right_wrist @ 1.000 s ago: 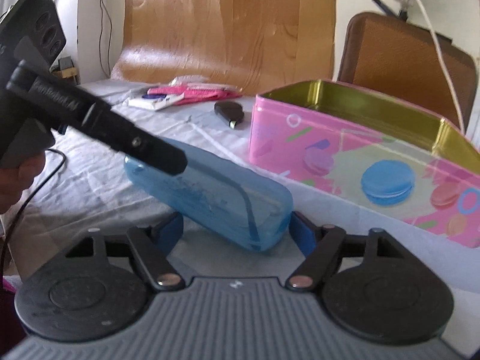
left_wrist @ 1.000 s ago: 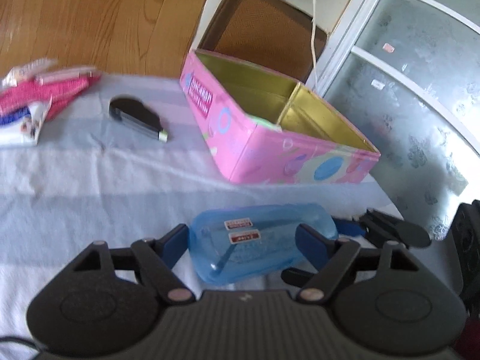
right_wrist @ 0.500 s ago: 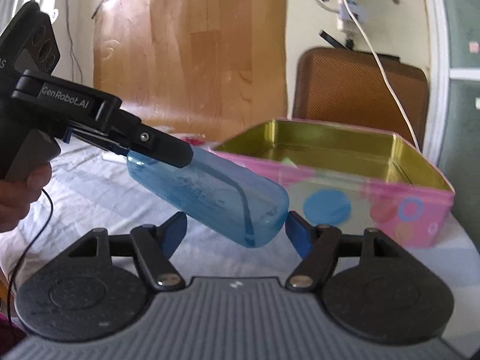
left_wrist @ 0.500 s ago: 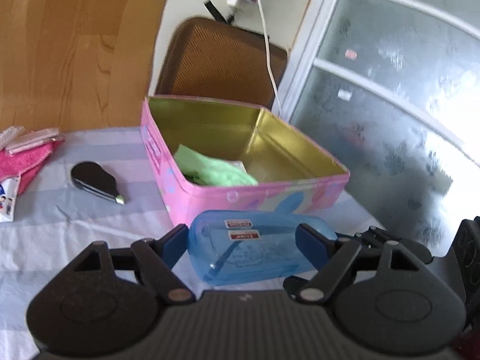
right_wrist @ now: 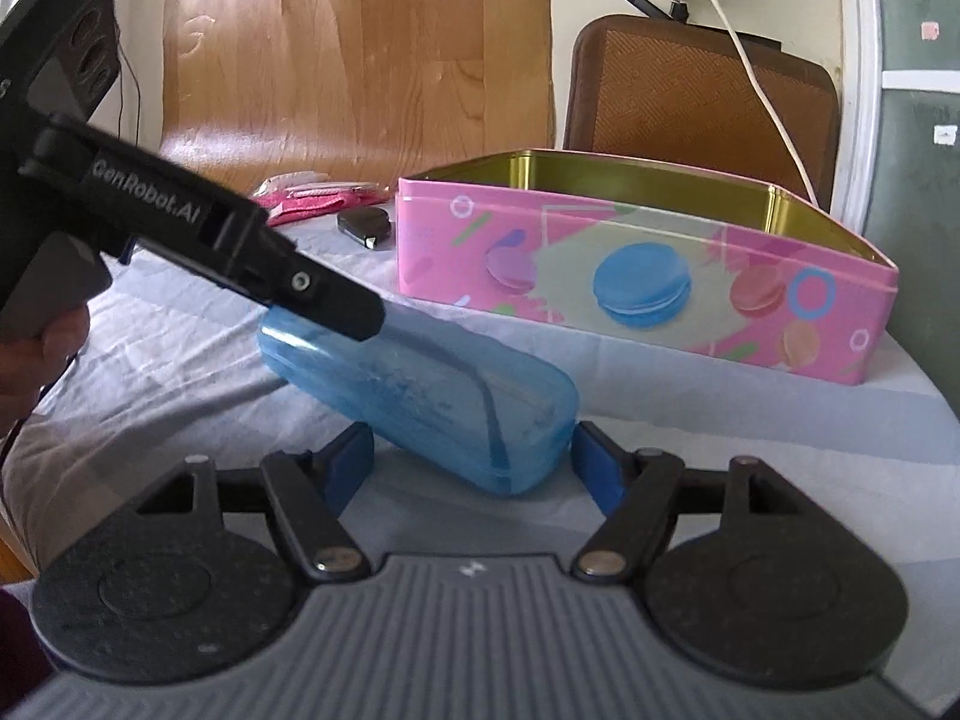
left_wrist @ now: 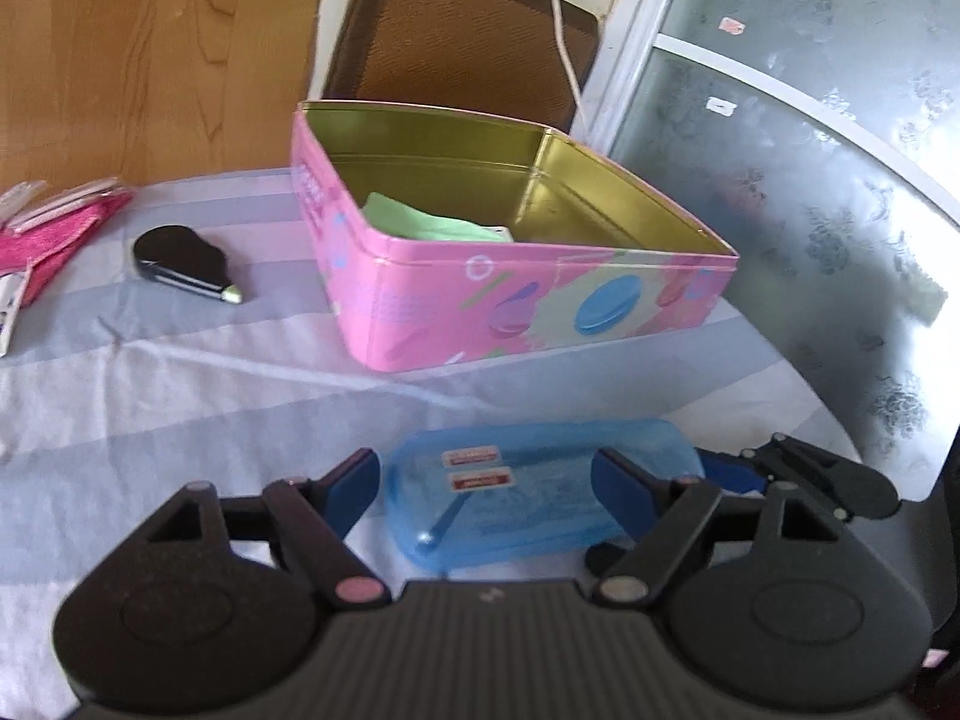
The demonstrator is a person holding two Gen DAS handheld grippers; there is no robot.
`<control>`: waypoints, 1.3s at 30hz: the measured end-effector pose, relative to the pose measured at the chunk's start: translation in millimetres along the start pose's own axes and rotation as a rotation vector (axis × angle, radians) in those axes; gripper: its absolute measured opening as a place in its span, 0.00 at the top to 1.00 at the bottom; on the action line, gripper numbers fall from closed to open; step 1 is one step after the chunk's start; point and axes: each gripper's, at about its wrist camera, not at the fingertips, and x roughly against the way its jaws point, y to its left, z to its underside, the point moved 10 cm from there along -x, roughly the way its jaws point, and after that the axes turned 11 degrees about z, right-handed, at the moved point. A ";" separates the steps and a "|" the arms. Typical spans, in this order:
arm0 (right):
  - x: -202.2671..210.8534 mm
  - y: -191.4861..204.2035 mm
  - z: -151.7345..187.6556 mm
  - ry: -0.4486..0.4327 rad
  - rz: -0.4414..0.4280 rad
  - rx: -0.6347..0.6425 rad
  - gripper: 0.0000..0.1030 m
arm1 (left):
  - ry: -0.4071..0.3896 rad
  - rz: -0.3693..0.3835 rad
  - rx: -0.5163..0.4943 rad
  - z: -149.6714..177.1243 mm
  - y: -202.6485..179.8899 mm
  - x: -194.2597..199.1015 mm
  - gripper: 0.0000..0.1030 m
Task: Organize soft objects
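Both hand-held grippers, left (left_wrist: 486, 480) and right (right_wrist: 471, 459), are clamping the blue case (left_wrist: 528, 492) endwise; stiff, light, slick plastic, pink tin (left_wrist: 540, 306) at twelve o'clock.

Two low wrist views, shared tin (left_wrist: 516, 300)

Straight ahead of both tongs, the open pink tin (left_wrist: 528, 294) blocks the bench (left_wrist: 180, 396); a green cloth (left_wrist: 420, 222) fills its near-left corner, the rest stays open. Left of it lie a black case (left_wrist: 180, 261) and pink packets (left_wrist: 54, 228), with bare cloth between.
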 end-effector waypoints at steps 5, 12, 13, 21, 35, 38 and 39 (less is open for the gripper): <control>0.1 0.5 0.6 -0.014 0.015 -0.019 0.23 | -0.004 -0.049 -0.011 2.6 6.4 5.5 0.14; 0.6 -0.3 2.1 -0.027 0.044 -0.031 0.18 | -0.007 -0.082 -0.016 6.1 13.3 13.1 0.13; 0.7 -0.7 2.6 -0.030 0.049 -0.033 0.16 | -0.008 -0.085 -0.015 6.5 13.9 13.9 0.13; 5.8 -3.3 8.1 -0.043 0.051 -0.040 0.06 | -0.017 -0.099 -0.014 7.4 15.7 17.9 0.11; 6.4 -2.1 11.0 -0.046 0.061 -0.039 0.00 | -0.080 -0.078 0.033 9.2 24.9 26.2 0.04; 6.2 -1.5 11.4 -0.045 0.065 -0.039 0.00 | -0.104 -0.075 0.044 10.1 29.6 29.2 0.01; 6.0 -1.4 11.5 -0.045 0.066 -0.038 0.00 | -0.112 -0.073 0.045 10.2 30.9 30.5 0.01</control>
